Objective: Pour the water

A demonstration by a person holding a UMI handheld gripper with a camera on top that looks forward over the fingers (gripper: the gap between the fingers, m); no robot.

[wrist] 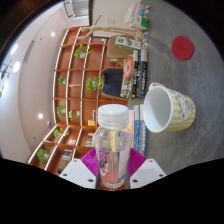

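Observation:
A clear plastic bottle [112, 145] with a white cap and a yellow label stands between my gripper's [112, 168] magenta pads [93, 161]. Both fingers press on its lower body, so the gripper is shut on it. The whole scene appears tilted. Just ahead and to the right of the bottle is a white paper cup [167, 108] with a green pattern, its open mouth turned toward the bottle. The cup rests on a grey table [185, 75]. The bottle's cap sits close to the cup's rim.
A red round coaster [181, 45] lies on the table beyond the cup. A row of books [133, 70] runs along the table's edge. Behind stands a wooden shelf [75, 80] with several green plants in its compartments.

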